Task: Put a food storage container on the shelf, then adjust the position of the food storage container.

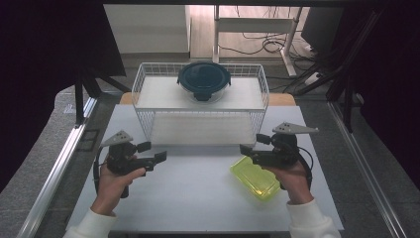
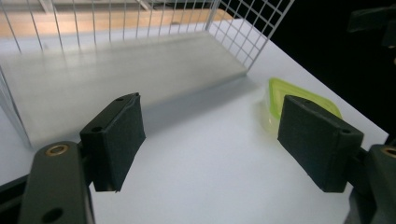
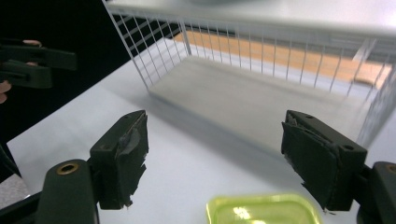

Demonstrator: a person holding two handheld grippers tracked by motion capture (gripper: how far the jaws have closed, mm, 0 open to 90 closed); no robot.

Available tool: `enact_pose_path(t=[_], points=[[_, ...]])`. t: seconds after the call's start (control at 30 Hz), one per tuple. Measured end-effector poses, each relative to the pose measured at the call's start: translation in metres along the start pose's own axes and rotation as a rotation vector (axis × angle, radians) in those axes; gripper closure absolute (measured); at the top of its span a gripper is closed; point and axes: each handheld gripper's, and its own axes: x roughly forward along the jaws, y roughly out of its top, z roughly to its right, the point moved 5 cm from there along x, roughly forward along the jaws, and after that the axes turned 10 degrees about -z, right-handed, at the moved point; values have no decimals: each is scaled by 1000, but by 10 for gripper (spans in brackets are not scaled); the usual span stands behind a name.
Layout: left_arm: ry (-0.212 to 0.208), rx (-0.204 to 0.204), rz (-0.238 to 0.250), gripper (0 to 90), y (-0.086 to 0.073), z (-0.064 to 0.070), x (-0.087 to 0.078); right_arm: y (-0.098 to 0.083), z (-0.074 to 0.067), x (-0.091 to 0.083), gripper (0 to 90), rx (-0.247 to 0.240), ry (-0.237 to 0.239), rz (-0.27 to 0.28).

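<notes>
**Entry: yellow-green container, right side of table — approach geometry**

Item. Flat yellow-green container (image 1: 255,177) with rounded corners, lid on, lying on the white table (image 1: 198,188) at the near right. It sits in front of the white wire rack (image 1: 200,99), apart from it. Its long axis runs diagonally in the high view, from upper left towards the near right corner of the table.

Right gripper (image 1: 246,150). Held level just above the container's far left end, jaws pointing towards the table's middle. In the right gripper view the container (image 3: 264,210) lies at the bottom edge, between and below the two pads (image 3: 122,158). The jaws stand apart, nothing between them, nothing gripped.

Left gripper (image 1: 154,155). Held over the left half of the table, well apart from the container, jaws pointing right. In the left gripper view the container (image 2: 299,100) lies beyond the right-hand pad (image 2: 317,140), partly hidden by it. Jaws released, empty.

Other stock. Round glass container with dark blue lid (image 1: 204,80) on the rack's upper shelf; the lower shelf (image 1: 203,130) is bare.

Governing relation. The right hand is by far the nearer. The container lies below and slightly behind its fingertips, so the likely move is a short descent with the jaws turned to straddle the narrow width, across the diagonal long axis.
</notes>
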Motion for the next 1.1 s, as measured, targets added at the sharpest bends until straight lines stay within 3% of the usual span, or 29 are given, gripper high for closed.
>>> enact_pose_path(t=[0.13,0.2,0.27,0.37,0.5,0.67,0.9,1.1], points=[[18,-9,-22,226,-17,-4,4,-21,11,7,238,22,-10,-29],[-1,-37,-45,233,-23,-10,8,-27,14,11,244,31,-7,-47],[28,-35,-60,234,-28,-15,11,-32,17,15,245,24,-14,-83],[53,-33,-90,237,-37,-20,16,-37,19,18,248,30,-18,-94],[59,-28,-100,238,-39,-20,17,-49,23,24,251,15,-69,-134],[94,-8,-128,239,-44,-21,21,-53,23,26,265,14,-75,-151],[83,-32,-121,238,-44,-22,20,-54,21,27,275,6,-70,-153],[76,-24,-129,230,-45,-19,19,-54,25,25,276,21,-102,-156]])
